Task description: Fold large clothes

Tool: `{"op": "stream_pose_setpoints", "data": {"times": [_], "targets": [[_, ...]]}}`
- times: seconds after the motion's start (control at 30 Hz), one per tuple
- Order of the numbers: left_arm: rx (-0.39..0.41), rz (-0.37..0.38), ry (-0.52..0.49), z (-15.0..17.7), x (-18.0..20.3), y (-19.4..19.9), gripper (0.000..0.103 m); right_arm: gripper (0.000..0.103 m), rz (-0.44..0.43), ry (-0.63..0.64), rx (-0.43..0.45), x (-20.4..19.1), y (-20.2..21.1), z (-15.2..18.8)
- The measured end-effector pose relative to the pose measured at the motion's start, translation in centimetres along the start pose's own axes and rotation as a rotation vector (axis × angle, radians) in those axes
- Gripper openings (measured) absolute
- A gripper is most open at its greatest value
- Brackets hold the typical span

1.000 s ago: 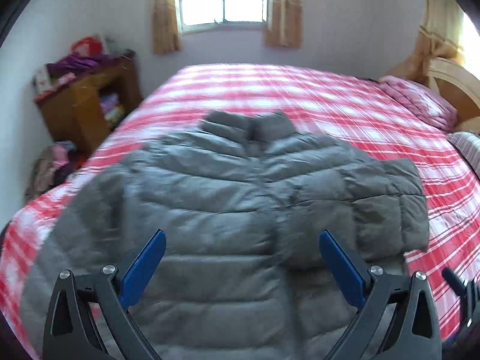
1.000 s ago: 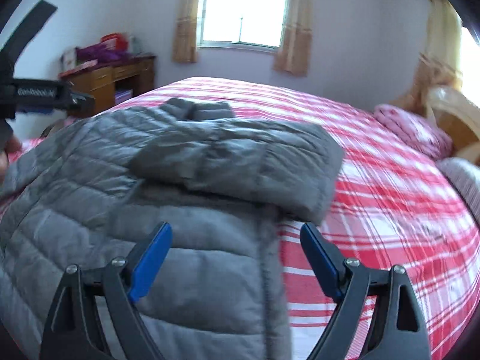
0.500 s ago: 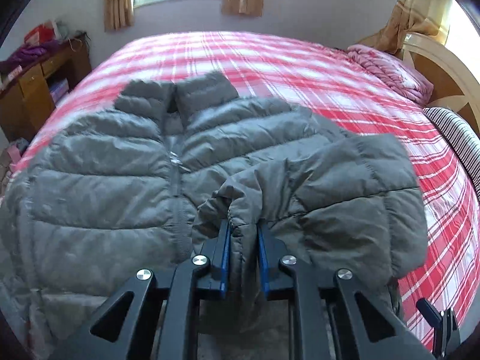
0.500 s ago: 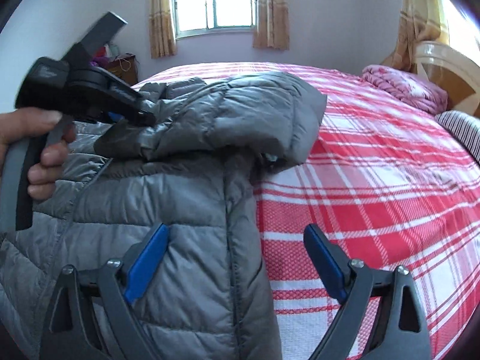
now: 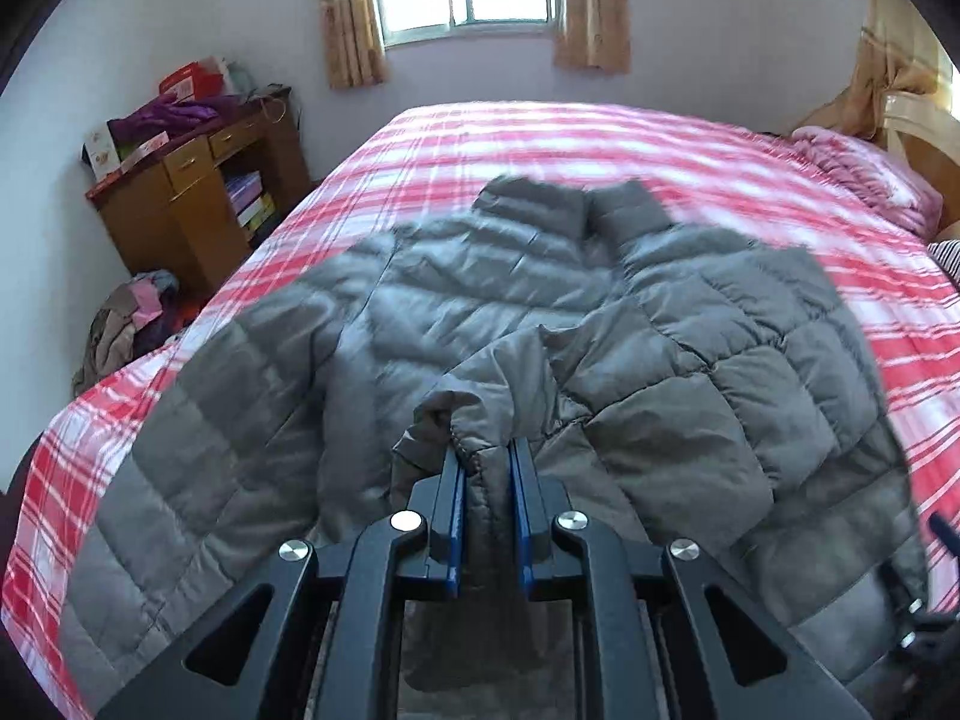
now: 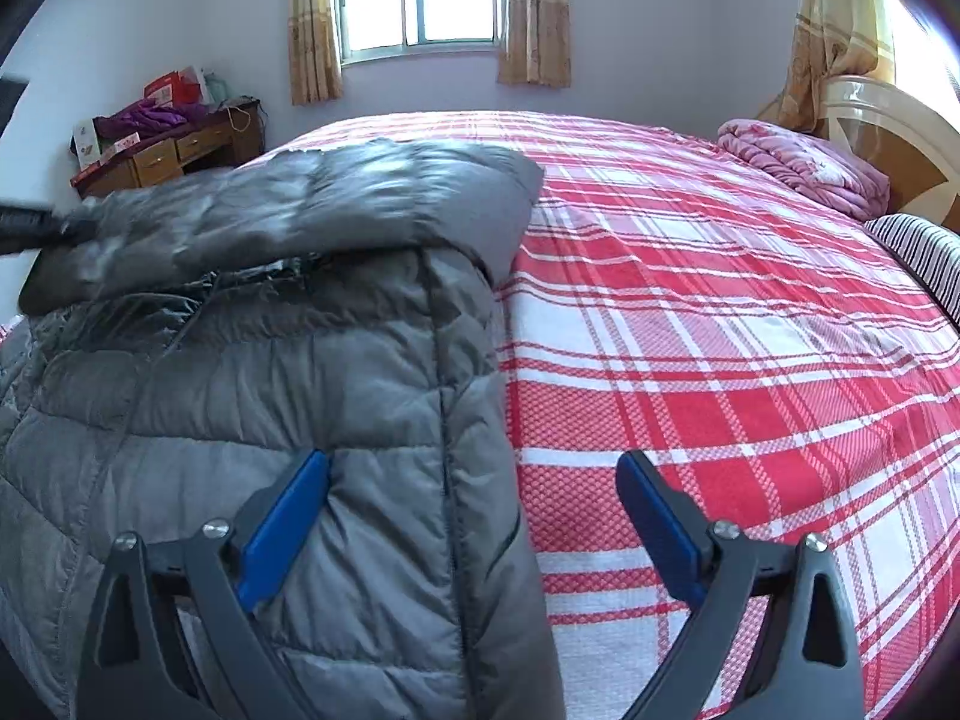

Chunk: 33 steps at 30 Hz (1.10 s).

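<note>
Lying bedtop: one jacket [image 5: 480,312], two grippers.

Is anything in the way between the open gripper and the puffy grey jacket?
Nothing visible. The open right gripper hangs right over the side edge of the grey quilted puffer jacket on the red plaid bedspread, with only air between them.

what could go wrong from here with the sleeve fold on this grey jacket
1. The left gripper pinches only the cuff edge of the grey quilted puffer jacket; slick fabric may slip out.
2. The right gripper is open over the jacket's side edge, pinning nothing, so pulling may drag the jacket across the red plaid bedspread.
</note>
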State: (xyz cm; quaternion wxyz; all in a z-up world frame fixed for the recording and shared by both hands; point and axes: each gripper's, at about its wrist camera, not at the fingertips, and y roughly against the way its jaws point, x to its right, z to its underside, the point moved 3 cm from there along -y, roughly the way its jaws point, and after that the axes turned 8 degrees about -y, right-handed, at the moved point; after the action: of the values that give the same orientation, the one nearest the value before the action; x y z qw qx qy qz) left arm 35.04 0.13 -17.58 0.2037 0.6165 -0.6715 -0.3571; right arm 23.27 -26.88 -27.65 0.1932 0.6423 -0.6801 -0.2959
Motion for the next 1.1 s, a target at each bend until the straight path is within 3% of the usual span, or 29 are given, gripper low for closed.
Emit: {"op": "stream_pose_setpoints", "data": {"times": [0.07, 0.13, 0.2, 0.27, 0.33, 0.37, 0.47, 0.53, 0.67, 0.83, 0.9, 1.0, 1.1], "targets": [[-0.022, -0.009, -0.005, 0.8, 0.0, -1.2, 0.014, 0.098, 0.001, 0.001, -0.01, 0.1, -0.2, 0.0], [-0.037, -0.027, -0.009, 1.1, 0.4, -2.2, 0.022, 0.098, -0.001, 0.001, -0.023, 0.1, -0.4, 0.0], [-0.049, -0.077, -0.025, 1.1, 0.4, -2.0, 0.043, 0.098, -0.014, -0.005, -0.032, 0.2, -0.3, 0.0], [0.008, -0.119, -0.024, 0.6, 0.0, -0.1, 0.05, 0.096, -0.053, -0.031, -0.036, 0.8, 0.4, -0.3], [0.099, -0.174, -0.013, -0.3, -1.0, 2.4, 0.072, 0.082, -0.081, -0.046, -0.029, 1.6, 1.7, -0.9], [0.14, -0.211, 0.003, -0.7, -1.6, 3.5, 0.087, 0.08, -0.088, -0.044, -0.027, 2.0, 2.5, -1.3], [0.244, -0.186, 0.045, -1.8, -2.3, 5.6, 0.09, 0.079, -0.081, -0.027, 0.012, 3.0, 4.6, -3.1], [0.222, -0.159, 0.051, -2.9, -1.5, 4.8, 0.09, 0.073, -0.078, -0.023, 0.036, 3.2, 4.9, -5.0], [0.199, -0.132, 0.021, -3.8, 1.9, 1.8, 0.09, 0.071, -0.107, 0.005, 0.078, 1.3, 2.6, -9.6], [0.148, -0.176, -0.026, -3.2, 4.5, -3.3, 0.09, 0.071, -0.194, 0.109, 0.142, -3.0, -2.1, -13.0], [0.113, -0.201, -0.032, -2.9, 4.6, -5.3, 0.09, 0.071, -0.249, 0.133, 0.116, -4.1, -4.7, -12.7], [0.076, -0.213, -0.044, -2.2, 4.3, -7.6, 0.09, 0.072, -0.206, 0.143, 0.023, -4.4, -8.5, -11.1], [0.045, -0.169, -0.029, -2.1, 3.9, -8.7, 0.092, 0.072, -0.222, 0.085, -0.064, -3.7, -10.6, -10.0]]}}
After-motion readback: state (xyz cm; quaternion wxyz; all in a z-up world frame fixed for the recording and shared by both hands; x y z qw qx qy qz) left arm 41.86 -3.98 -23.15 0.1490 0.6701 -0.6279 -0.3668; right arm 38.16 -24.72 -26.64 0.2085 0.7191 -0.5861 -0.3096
